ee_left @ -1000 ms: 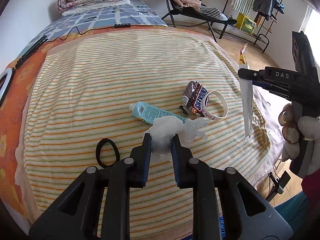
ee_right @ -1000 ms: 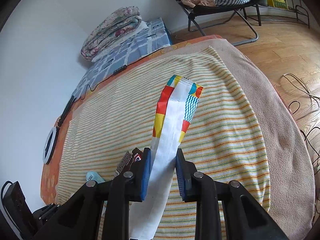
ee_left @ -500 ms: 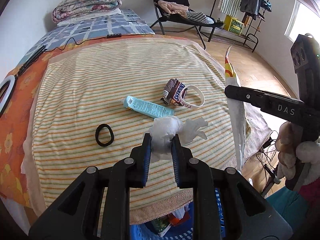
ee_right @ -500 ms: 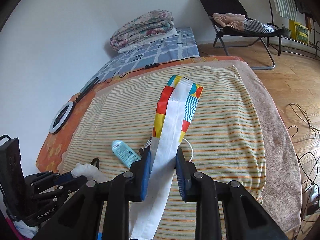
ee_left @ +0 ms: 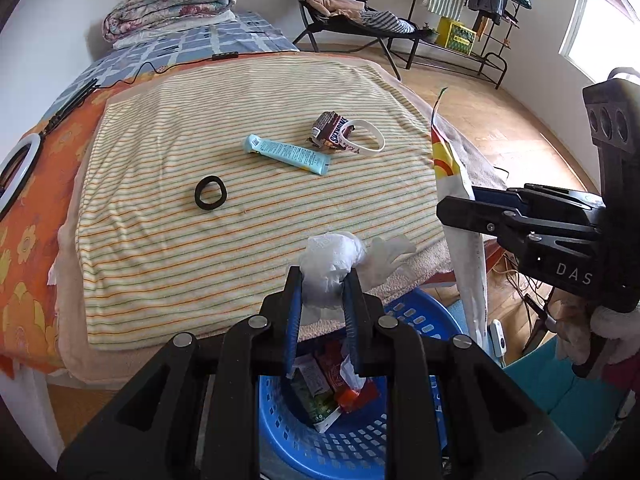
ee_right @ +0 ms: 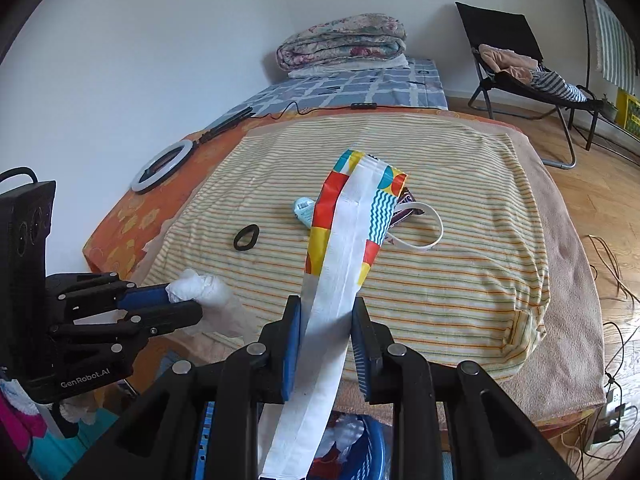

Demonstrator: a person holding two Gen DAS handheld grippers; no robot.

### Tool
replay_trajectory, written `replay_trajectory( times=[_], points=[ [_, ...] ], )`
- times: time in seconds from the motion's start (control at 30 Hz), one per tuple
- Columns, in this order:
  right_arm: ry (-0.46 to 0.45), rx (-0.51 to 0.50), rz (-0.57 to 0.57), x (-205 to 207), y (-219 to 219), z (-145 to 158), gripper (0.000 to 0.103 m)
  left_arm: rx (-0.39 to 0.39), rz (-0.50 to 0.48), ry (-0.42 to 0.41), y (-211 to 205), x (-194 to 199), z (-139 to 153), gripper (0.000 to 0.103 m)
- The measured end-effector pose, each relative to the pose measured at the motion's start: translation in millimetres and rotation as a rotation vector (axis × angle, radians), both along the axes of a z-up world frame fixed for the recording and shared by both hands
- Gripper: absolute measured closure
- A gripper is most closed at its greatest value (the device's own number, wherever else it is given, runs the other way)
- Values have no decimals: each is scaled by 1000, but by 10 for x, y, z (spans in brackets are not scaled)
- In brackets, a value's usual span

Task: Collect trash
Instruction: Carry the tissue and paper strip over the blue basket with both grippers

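Note:
My left gripper (ee_left: 322, 276) is shut on a crumpled white tissue (ee_left: 334, 258), held off the bed's near edge above a blue laundry-style basket (ee_left: 352, 444) holding several wrappers. It also shows in the right wrist view (ee_right: 184, 300). My right gripper (ee_right: 326, 306) is shut on a long white and coloured wrapper (ee_right: 348, 240), also above the basket (ee_right: 374, 452). In the left wrist view that gripper (ee_left: 460, 208) is at the right. On the striped blanket lie a blue tube (ee_left: 286, 154), a brown snack wrapper (ee_left: 330, 132), a white wristband (ee_left: 366, 142) and a black hair tie (ee_left: 210, 193).
The bed (ee_left: 248, 92) has an orange sheet, a ring light (ee_right: 162, 166) and cables at its left side, folded quilts (ee_left: 172, 4) at the far end. A folding chair (ee_left: 340, 12) and clothes rack (ee_left: 480, 8) stand on the wooden floor beyond. Cables (ee_right: 612, 240) lie on the floor right.
Both grippers have drawn back from the bed with their loads. The blue basket has come into view below them, and the tissue has left the blanket.

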State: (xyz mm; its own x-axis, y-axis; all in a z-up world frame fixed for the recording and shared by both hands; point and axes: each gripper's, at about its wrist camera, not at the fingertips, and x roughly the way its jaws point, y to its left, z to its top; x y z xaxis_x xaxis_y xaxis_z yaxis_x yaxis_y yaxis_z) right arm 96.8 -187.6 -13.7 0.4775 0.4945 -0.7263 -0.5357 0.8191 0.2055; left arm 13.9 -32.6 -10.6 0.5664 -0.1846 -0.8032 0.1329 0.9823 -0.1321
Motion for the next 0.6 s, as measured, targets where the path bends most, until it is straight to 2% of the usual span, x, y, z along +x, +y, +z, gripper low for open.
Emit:
replay_trajectory(
  times=[0.23, 0.6],
  points=[
    [4, -13, 24, -318, -2, -127, 79, -5, 3, 43, -35, -292, -191, 84],
    [22, -28, 3, -529, -24, -373, 79, -3, -21, 108, -153, -567, -548, 84]
  ],
)
